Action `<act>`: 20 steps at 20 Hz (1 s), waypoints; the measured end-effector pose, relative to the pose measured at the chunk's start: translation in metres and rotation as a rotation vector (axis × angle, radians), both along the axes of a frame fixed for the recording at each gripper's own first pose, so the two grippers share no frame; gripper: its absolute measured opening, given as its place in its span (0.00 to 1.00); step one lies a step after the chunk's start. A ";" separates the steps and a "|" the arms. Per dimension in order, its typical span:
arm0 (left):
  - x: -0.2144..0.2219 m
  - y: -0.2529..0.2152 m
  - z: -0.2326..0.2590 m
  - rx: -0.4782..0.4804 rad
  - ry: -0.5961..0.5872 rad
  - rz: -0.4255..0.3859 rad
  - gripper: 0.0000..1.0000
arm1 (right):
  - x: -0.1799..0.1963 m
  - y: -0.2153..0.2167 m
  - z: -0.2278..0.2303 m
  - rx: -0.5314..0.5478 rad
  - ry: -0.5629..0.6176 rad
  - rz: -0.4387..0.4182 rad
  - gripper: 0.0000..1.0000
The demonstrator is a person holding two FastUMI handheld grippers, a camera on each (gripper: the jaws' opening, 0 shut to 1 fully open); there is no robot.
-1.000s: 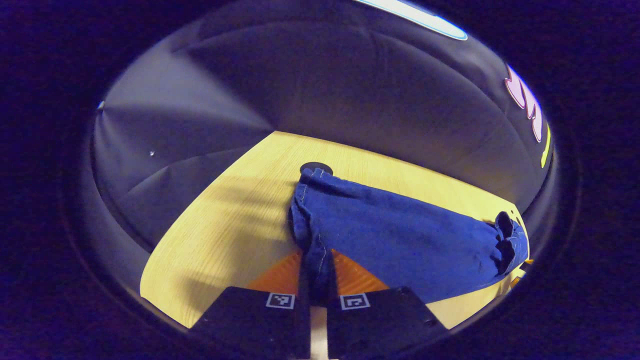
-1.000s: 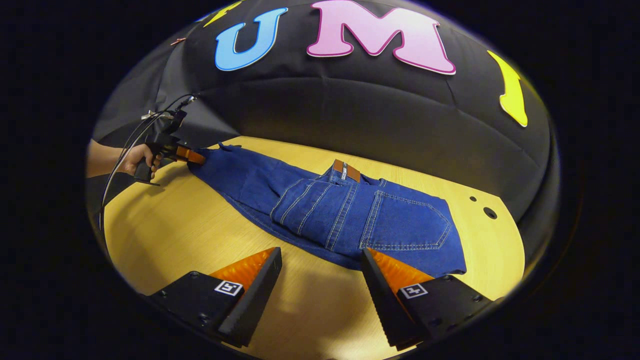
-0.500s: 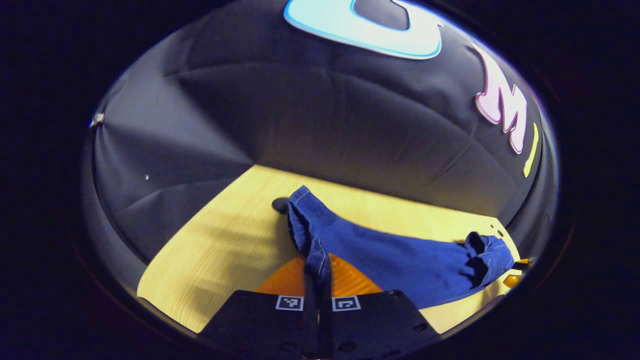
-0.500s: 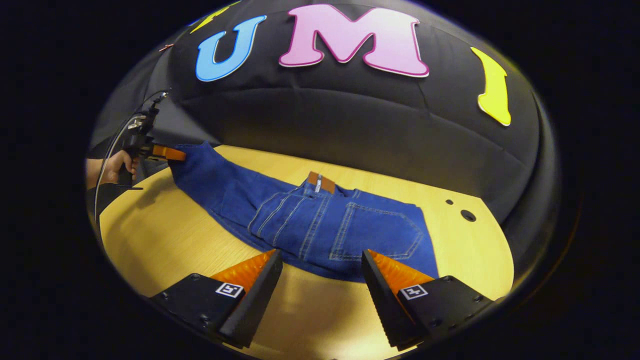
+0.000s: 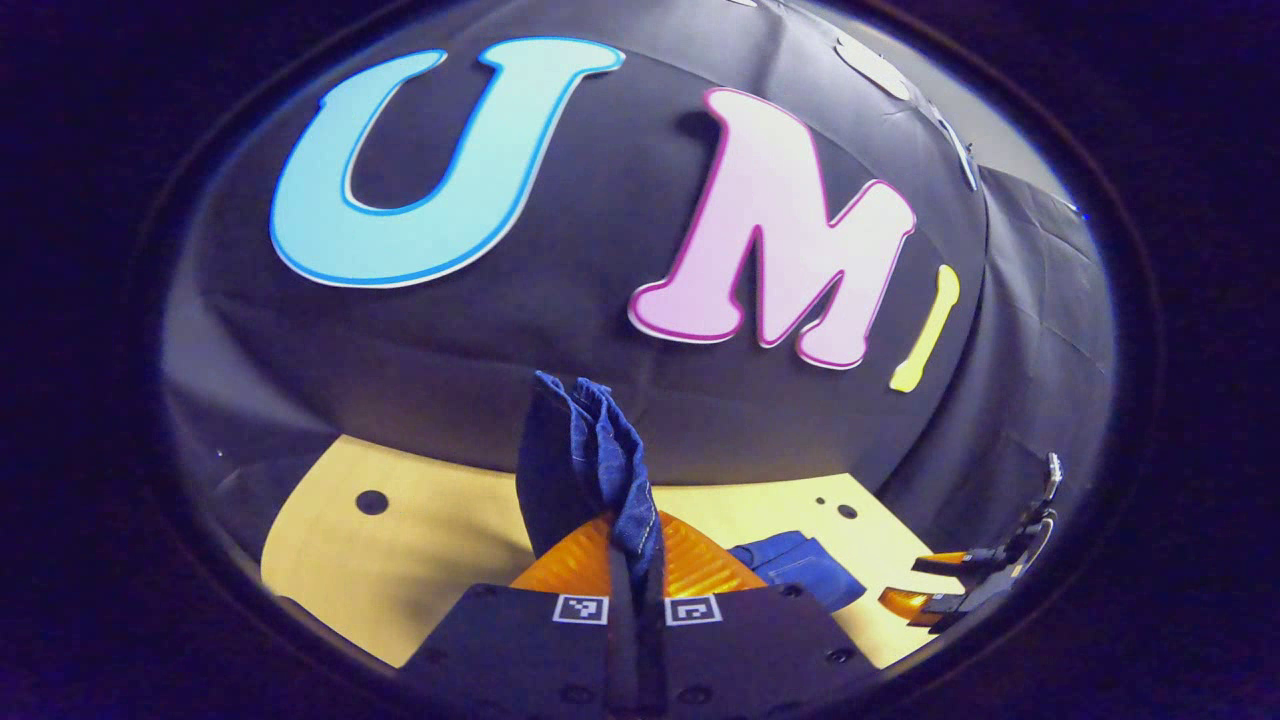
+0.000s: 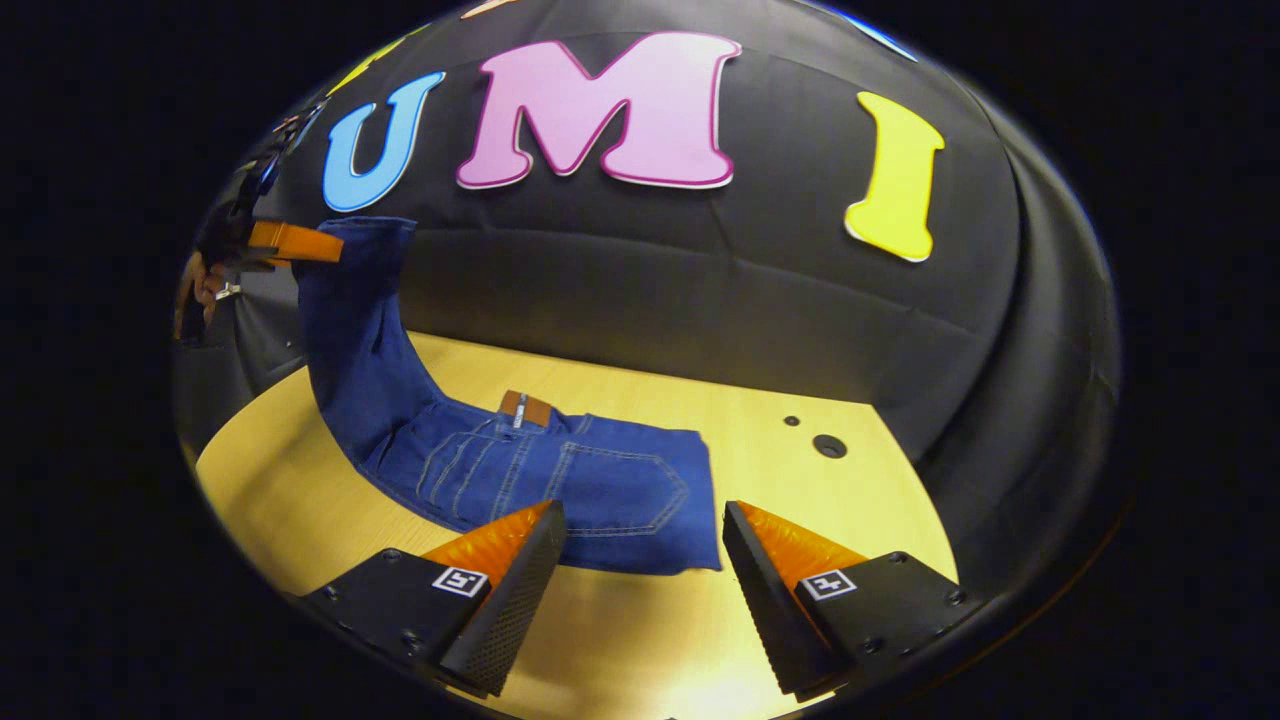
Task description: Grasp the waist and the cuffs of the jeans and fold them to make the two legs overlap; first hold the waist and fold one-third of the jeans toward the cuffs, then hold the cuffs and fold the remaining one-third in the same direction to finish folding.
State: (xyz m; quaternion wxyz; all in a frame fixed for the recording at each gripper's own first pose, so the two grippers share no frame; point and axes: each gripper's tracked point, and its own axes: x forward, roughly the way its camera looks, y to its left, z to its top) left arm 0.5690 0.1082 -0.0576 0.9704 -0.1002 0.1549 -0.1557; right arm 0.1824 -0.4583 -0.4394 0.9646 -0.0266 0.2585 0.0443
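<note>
One end's up: the left gripper (image 5: 635, 560) has its jaws clamped on the cuffs (image 5: 585, 420), jeans (image 6: 560, 480) waist-down on the tabletop (image 6: 800, 470). Right gripper (image 6: 640, 560) gapes wide. I'd lay the cuffs over slowly, edges square.

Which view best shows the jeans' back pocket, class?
The right gripper view: the back pocket lies flat and fully stitched on the folded jeans between the open right gripper. The left gripper view shows the cuffs clamped in the left gripper.

A pale wooden table (image 6: 850, 500) with small round holes (image 6: 829, 446) stands against black cloth walls (image 6: 700, 290).
</note>
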 end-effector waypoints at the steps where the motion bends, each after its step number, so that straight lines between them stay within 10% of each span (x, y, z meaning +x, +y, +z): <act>1: 0.001 -0.028 0.006 0.008 -0.004 -0.034 0.06 | -0.002 -0.009 0.005 -0.003 -0.004 -0.009 0.97; 8: 0.004 -0.211 -0.068 -0.019 0.111 -0.224 0.06 | -0.032 -0.070 0.028 0.041 -0.026 -0.126 0.97; 14: 0.008 -0.237 -0.135 -0.015 0.295 -0.264 0.16 | -0.072 -0.106 0.018 0.061 0.011 -0.225 0.97; 17: 0.005 -0.245 -0.126 -0.063 0.272 -0.311 0.40 | -0.083 -0.114 0.017 0.066 0.020 -0.256 0.97; 20: -0.018 -0.241 -0.099 -0.034 0.181 -0.305 0.92 | -0.095 -0.113 0.033 0.072 -0.011 -0.268 0.97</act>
